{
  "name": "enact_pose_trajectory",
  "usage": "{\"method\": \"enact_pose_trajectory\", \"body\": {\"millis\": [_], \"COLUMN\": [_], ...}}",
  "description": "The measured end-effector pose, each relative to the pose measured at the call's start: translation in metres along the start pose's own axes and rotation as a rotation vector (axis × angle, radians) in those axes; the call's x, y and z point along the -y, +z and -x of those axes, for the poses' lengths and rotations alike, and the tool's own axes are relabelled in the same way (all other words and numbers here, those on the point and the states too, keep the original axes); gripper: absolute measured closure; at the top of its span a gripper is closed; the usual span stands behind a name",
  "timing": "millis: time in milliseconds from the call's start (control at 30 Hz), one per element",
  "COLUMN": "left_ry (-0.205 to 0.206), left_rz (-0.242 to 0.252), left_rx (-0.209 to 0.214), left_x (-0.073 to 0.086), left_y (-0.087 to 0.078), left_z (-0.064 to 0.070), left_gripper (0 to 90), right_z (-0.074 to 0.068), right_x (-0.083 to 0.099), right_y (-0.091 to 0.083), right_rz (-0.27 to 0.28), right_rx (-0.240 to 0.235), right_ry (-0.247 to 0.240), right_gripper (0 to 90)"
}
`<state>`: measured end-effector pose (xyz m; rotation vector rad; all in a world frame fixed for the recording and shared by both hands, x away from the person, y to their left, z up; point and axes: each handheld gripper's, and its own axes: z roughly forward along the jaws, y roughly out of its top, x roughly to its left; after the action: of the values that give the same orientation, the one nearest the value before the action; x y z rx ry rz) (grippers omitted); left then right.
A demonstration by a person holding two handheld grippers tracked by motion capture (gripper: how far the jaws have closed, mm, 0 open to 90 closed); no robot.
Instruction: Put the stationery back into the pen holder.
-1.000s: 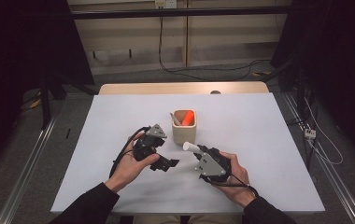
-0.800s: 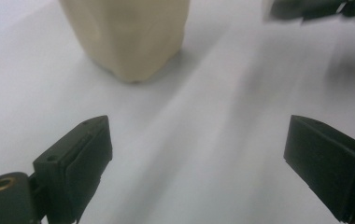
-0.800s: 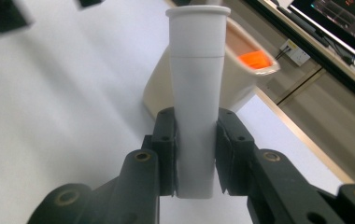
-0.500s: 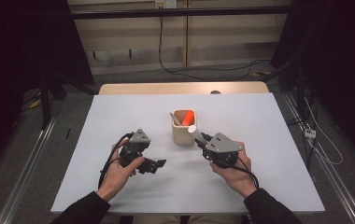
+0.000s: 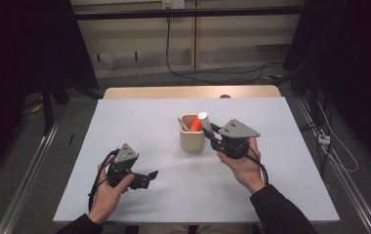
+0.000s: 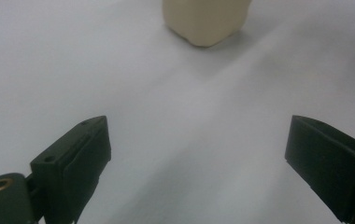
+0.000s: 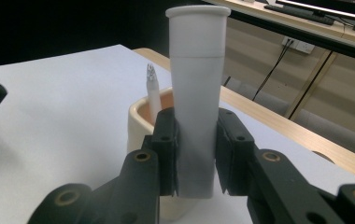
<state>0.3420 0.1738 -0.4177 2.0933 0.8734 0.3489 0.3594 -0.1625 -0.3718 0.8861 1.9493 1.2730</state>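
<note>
The right tongs point(image 5: 212, 130) have swung up to centre frame, pinching a smooth white tube point(image 7: 196, 112) above the cream holder point(image 5: 192, 139). The left tongs point(image 5: 147, 178), spread wide, have pulled back to lower left over the bench point(image 5: 281, 195). Slick, rounded plastic could slip or clip the holder's rim, tipping it.

The cup point(image 5: 192, 138) stands near the middle of the tabletop point(image 5: 139, 117), with a pen point(image 7: 153, 95) leaning inside it. The right gripper point(image 5: 212, 130) sits just right of the cup, its tube point(image 7: 197, 102) over the rim (upright between the jaws). The left gripper point(image 5: 149, 176) lies well apart, toward the front left corner.
</note>
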Motion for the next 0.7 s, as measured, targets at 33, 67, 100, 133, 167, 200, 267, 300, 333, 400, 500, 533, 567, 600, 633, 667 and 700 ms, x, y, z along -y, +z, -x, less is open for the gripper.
{"method": "enact_pose_trajectory", "body": {"millis": [33,67,100,133,167,200,267,300,333,400,500,533,567,600,633,667,700], "left_ry": [-0.005,-0.017,-0.026,-0.030,-0.037,-0.030,-0.032,-0.027,-0.026,-0.021,-0.009,-0.007,-0.011,-0.017,-0.019,-0.019,-0.027], "left_rz": [0.001,0.003,0.004,0.009,0.010,0.004,0.013,0.010,0.016,0.021,0.016,0.017,0.018,0.017,0.024,0.030,0.029], "left_rx": [-0.012,-0.019,-0.023,-0.029,-0.029,-0.034,-0.033,-0.038,-0.034,-0.033,-0.020,-0.014,-0.005,-0.001,0.000,-0.014,-0.021], "left_x": [0.003,0.006,0.008,0.010,0.012,0.013,0.016,0.017,0.018,0.022,0.028,0.029,0.031,0.031,0.031,0.032,0.032], "left_y": [-0.001,-0.002,-0.003,-0.003,-0.005,-0.006,-0.009,-0.010,-0.011,-0.012,-0.011,-0.010,-0.009,-0.009,-0.008,-0.008,-0.008], "left_z": [-0.002,-0.003,-0.004,-0.005,-0.005,-0.005,-0.004,-0.003,-0.002,0.001,0.005,0.005,0.005,0.004,0.002,0.001,0.001], "left_gripper": [6.8,6.8,6.8,6.8,6.8,6.8,6.8,6.8,6.8,6.8,6.8,6.8,6.8,6.8,6.7,6.7,6.8], "right_z": [0.001,0.001,0.001,0.002,0.002,0.002,0.002,0.003,0.004,0.006,0.010,0.010,0.010,0.010,0.008,0.008,0.007], "right_x": [-0.001,-0.003,-0.004,-0.006,-0.007,-0.009,-0.013,-0.014,-0.016,-0.019,-0.021,-0.021,-0.021,-0.020,-0.020,-0.019,-0.019], "right_y": [0.003,0.005,0.006,0.007,0.008,0.009,0.011,0.013,0.014,0.019,0.026,0.029,0.032,0.036,0.039,0.043,0.046], "right_rz": [-0.003,-0.004,0.003,0.010,0.020,0.030,0.041,0.045,0.049,0.057,0.070,0.069,0.067,0.055,0.046,0.040,0.036], "right_rx": [0.001,0.002,-0.001,-0.001,-0.001,-0.006,-0.008,-0.010,-0.014,-0.012,-0.019,-0.021,-0.019,-0.015,-0.013,-0.018,-0.025], "right_ry": [-0.001,0.003,0.011,0.017,0.021,0.033,0.046,0.050,0.060,0.085,0.127,0.137,0.139,0.136,0.129,0.131,0.143], "right_gripper": [71.7,71.8,71.7,71.7,71.7,71.7,71.7,71.7,71.7,71.7,71.7,71.7,71.7,71.7,71.7,71.7,71.7]}}
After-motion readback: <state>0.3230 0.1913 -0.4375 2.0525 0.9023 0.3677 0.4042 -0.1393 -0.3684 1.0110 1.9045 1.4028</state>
